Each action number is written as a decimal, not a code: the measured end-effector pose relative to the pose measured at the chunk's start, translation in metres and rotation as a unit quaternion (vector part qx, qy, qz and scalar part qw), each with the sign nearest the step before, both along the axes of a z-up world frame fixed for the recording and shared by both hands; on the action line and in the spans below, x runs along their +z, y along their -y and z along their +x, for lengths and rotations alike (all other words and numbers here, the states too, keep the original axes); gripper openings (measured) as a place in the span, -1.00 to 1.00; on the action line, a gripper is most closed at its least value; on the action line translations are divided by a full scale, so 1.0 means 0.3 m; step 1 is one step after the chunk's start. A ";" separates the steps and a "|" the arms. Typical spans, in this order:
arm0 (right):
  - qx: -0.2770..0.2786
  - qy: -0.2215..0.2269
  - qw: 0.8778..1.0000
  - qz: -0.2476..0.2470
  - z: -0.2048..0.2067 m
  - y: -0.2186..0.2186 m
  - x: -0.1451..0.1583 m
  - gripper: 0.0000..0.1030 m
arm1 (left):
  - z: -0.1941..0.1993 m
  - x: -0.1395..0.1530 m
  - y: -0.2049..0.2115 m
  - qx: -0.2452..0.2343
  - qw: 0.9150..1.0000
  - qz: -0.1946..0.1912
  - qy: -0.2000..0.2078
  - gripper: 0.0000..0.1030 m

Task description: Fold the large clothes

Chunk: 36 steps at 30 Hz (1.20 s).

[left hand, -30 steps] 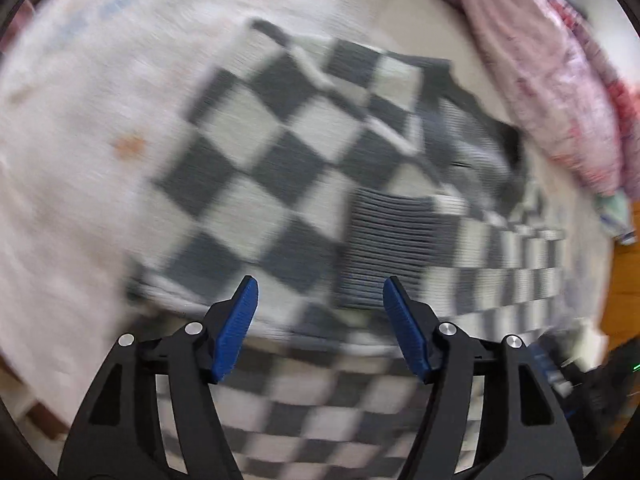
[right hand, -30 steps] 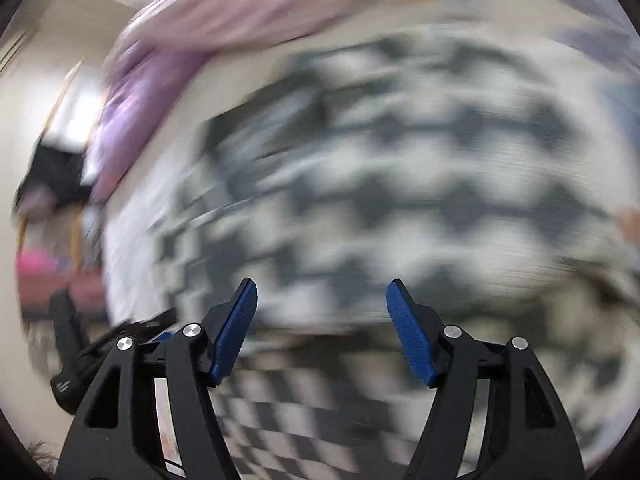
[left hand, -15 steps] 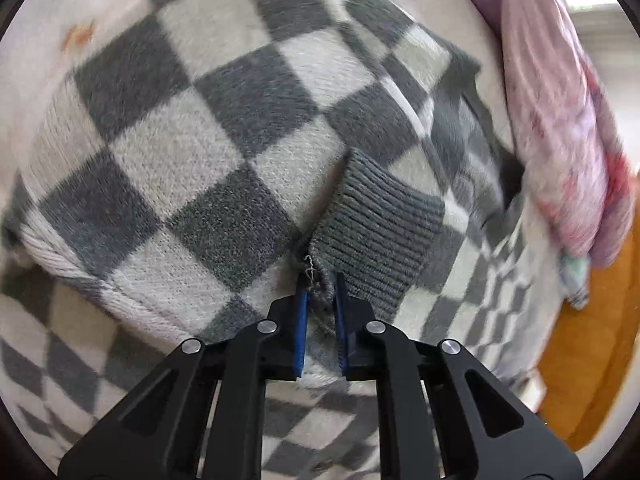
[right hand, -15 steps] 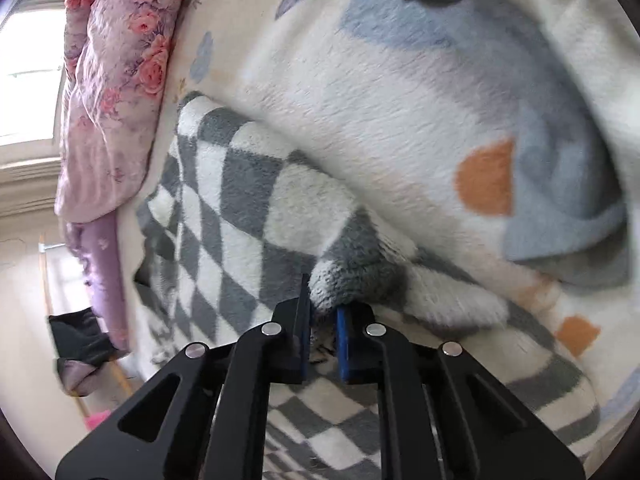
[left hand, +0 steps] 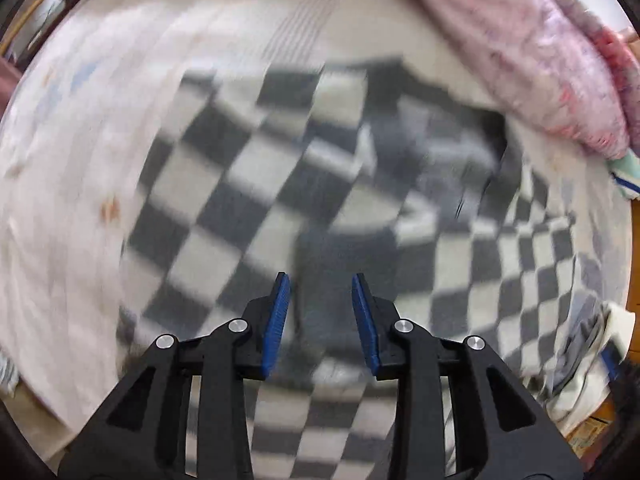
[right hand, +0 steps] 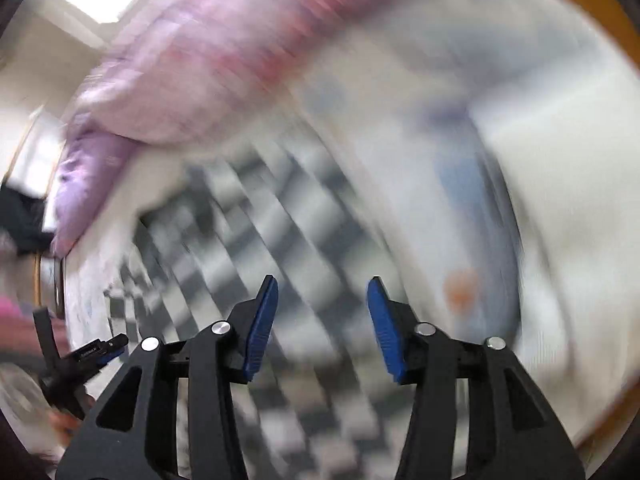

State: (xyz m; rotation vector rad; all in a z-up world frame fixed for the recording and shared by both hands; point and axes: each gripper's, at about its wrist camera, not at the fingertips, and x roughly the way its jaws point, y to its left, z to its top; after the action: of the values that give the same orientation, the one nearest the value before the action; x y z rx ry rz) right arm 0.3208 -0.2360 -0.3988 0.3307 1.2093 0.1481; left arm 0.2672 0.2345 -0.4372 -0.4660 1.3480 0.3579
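left gripper (left hand: 320, 316): was pinching sweater (left hand: 248, 184) cuff, now opening, nothing between pads
right gripper (right hand: 322, 322): let go of sweater edge, opening, pulled back

Home bedroom, bed (left hand: 280, 40) under pale blanket (right hand: 560, 200), pink floral quilt (left hand: 520, 60) heaped alongside

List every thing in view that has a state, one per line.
Checkered sweater: lying spread on the bed, partly folded, released.
Left gripper: jaws opening, nothing between them.
Right gripper: jaws opening, nothing between them.
Pink floral quilt: bunched along the bed's edge.
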 end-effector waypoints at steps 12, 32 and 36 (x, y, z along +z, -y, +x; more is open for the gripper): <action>-0.035 -0.065 0.997 -0.005 0.415 -0.036 -0.469 -1.00 | 0.191 -0.276 -0.018 0.011 0.999 -0.017 -0.050 -0.99; 0.013 -0.023 0.999 -0.028 0.298 -0.061 -0.128 0.53 | 0.129 -0.029 -0.092 0.010 1.000 0.002 -0.025 -0.10; 0.027 -0.034 0.999 -0.026 0.368 -0.074 -0.130 0.54 | 0.162 0.049 -0.172 0.013 0.999 0.037 -0.032 -0.09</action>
State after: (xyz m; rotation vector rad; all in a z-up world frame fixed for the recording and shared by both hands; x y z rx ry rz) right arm 0.4311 -0.2138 -0.4378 0.2596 1.2877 0.1540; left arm 0.3157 0.2860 -0.4225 -0.4130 1.3858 0.4461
